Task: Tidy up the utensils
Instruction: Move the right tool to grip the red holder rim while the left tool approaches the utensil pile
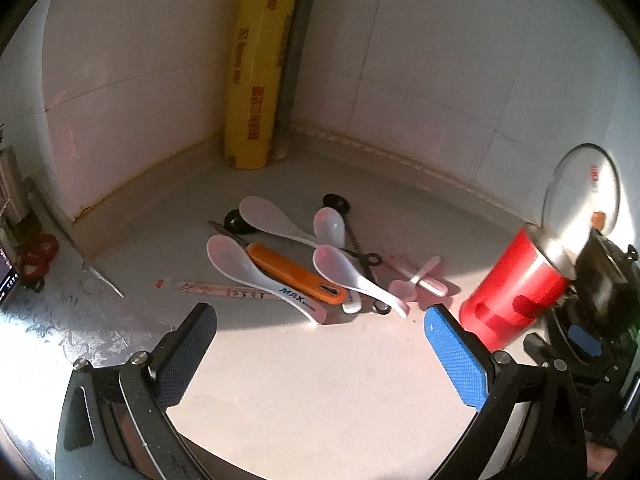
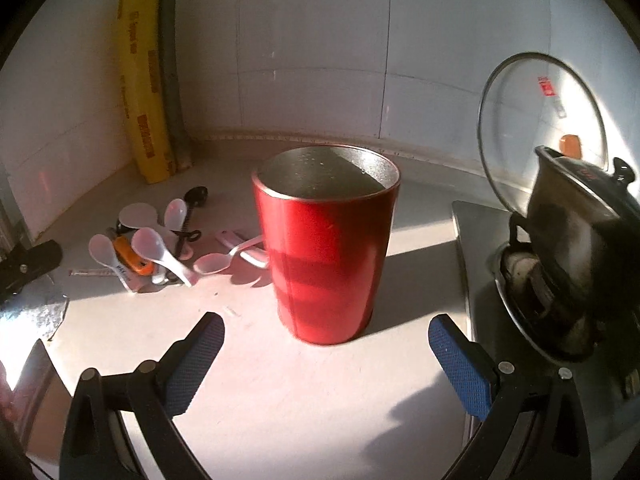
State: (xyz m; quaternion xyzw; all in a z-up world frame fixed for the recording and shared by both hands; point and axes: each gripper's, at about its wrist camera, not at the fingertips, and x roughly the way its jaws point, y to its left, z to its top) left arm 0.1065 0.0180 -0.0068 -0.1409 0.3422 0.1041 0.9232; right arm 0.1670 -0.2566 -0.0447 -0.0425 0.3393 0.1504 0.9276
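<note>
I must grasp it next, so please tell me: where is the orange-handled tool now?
In the left wrist view the orange-handled tool lies mid-counter in the utensil pile, between two white spoons, left of the red cup.

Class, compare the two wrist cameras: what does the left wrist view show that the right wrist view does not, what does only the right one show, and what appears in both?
Only the left wrist view shows the red scissors at the far left and the left claw, open above the counter.

Only the right wrist view shows the inside of the red cup, seen upright, the dark pot on the stove, and the right claw, open with the cup just ahead of it.

Both show the pile of white spoons, the orange-handled tool, the yellow roll in the corner, and the glass lid.
</note>
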